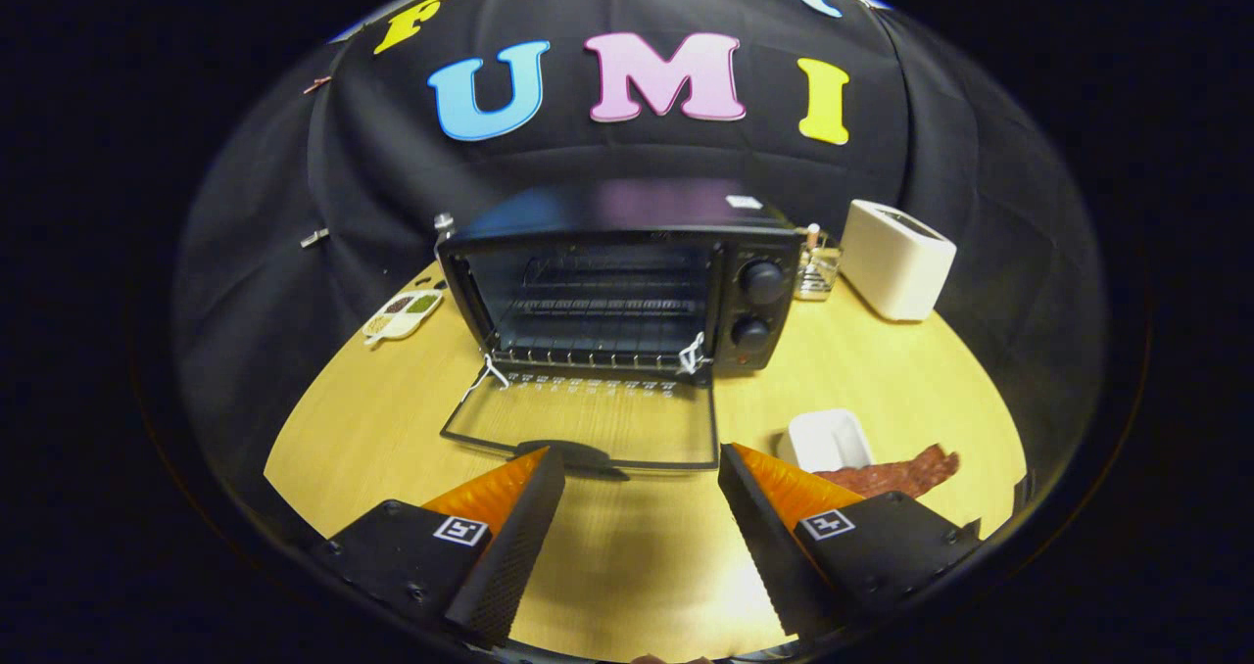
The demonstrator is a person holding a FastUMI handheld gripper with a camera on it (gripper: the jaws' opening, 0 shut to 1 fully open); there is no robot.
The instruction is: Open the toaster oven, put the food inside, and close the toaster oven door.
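A black toaster oven (627, 282) stands on the wooden table ahead of my fingers, its glass door (588, 419) folded down flat onto the table. The door handle (573, 455) lies just beyond my fingertips. Inside, a wire rack (598, 311) is bare. A strip of reddish-brown food (896, 473) lies on the table right of my right finger, beside a small white dish (826, 439). My gripper (642, 463) is open, with nothing between its fingers.
A white pop-up toaster (896, 258) stands right of the oven, with a small glass container (816, 267) between them. A divided dish of seeds or spices (404, 313) sits left of the oven. The black cloth wall rises right behind.
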